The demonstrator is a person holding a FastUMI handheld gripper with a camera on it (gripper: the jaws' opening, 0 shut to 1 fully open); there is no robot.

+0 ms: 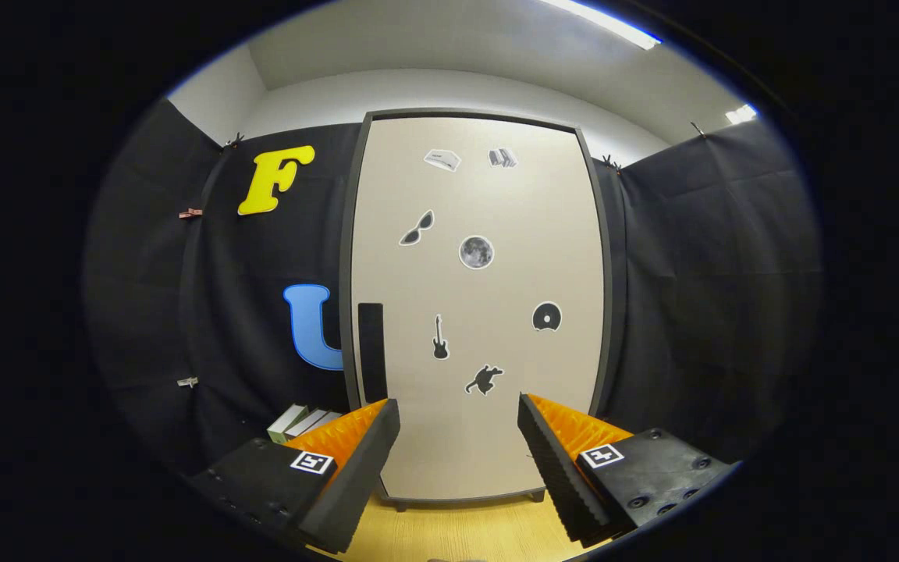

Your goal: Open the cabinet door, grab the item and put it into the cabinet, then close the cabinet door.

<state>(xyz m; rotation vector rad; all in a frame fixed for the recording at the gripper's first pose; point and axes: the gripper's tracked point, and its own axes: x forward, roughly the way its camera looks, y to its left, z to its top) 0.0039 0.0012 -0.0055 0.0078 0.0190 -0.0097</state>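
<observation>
The hand-held gripper [457, 437] stands wide open and empty, its ridged fingers [551, 468] aimed at the closed cabinet door [481, 312] straight ahead. The door is smooth, pale and sticker-dotted, in a dark frame on the wooden tabletop [457, 531]. Opening appears to be the step in hand; next likely calls for reaching the dark vertical handle [371, 351], ahead-left. Books [297, 423], possibly the item, lie beyond the left finger.

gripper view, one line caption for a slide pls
Open gripper faces the closed cabinet door, its dark handle beyond the left finger, books beside it.
</observation>
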